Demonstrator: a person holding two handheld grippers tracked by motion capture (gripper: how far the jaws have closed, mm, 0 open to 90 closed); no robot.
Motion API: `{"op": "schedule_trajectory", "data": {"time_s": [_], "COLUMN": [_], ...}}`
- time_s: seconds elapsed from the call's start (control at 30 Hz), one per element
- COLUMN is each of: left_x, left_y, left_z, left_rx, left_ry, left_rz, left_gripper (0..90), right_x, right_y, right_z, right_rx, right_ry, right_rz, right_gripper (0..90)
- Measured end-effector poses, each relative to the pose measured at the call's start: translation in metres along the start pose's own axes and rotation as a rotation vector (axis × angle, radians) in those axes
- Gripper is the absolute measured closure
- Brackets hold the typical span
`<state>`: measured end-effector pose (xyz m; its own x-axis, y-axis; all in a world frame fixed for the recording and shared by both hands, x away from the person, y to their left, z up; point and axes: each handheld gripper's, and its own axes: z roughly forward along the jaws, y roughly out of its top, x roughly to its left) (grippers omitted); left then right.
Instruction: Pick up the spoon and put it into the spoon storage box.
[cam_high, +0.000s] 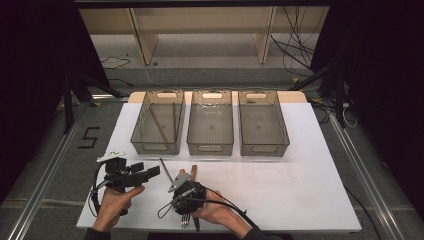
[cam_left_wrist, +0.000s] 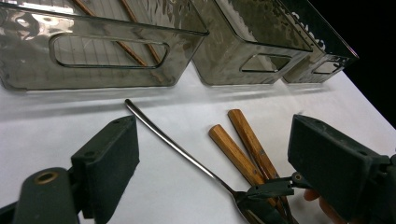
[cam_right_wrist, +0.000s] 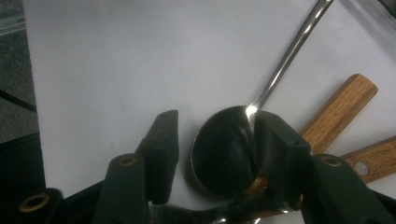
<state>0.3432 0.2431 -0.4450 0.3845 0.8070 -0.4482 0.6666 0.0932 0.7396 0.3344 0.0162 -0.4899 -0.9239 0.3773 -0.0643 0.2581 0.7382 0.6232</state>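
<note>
A metal spoon (cam_high: 165, 168) lies on the white table (cam_high: 280, 185), its handle pointing to the far left. Its bowl (cam_right_wrist: 222, 149) sits between the jaws of my right gripper (cam_right_wrist: 217, 121), which is open around it; the right jaw touches the bowl's edge. Two wooden-handled utensils (cam_high: 192, 171) lie beside the spoon, partly under the right gripper (cam_high: 177, 186). Fork tines (cam_high: 185, 220) stick out below that hand. My left gripper (cam_high: 155, 171) is open and holds nothing, just left of the spoon handle (cam_left_wrist: 173, 142) and facing the wooden handles (cam_left_wrist: 236, 154).
Three translucent grey bins stand in a row at the back: left (cam_high: 155, 148), middle (cam_high: 210, 148), right (cam_high: 263, 149). The left one holds two brown chopsticks (cam_high: 160, 127). Cables trail from both grippers. The table's right half is bare.
</note>
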Motion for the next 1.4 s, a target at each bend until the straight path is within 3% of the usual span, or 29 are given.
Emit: {"op": "schedule_trajectory", "data": {"time_s": [0.57, 0.77, 0.97, 1.4], "left_x": [-0.001, -0.002, -0.001, -0.001], "left_y": [0.000, 0.000, 0.000, 0.000], "left_z": [0.000, 0.000, 0.000, -0.001], "left_rx": [0.004, 0.000, -0.001, -0.002], "left_ry": [0.001, 0.001, 0.005, 0.011], "left_rz": [0.008, 0.005, 0.004, -0.003], "left_gripper": [16.1, 16.1, 16.1, 16.2], "right_x": [-0.001, -0.002, -0.002, -0.003], "right_y": [0.001, 0.002, 0.002, 0.003], "right_z": [-0.006, -0.013, -0.017, -0.024], "right_rx": [-0.011, -0.030, -0.042, -0.089], "right_ry": [0.006, -0.021, -0.061, -0.045], "right_rz": [0.067, 0.093, 0.122, 0.163], "right_gripper": [75.3, 83.8, 88.6, 89.5]}}
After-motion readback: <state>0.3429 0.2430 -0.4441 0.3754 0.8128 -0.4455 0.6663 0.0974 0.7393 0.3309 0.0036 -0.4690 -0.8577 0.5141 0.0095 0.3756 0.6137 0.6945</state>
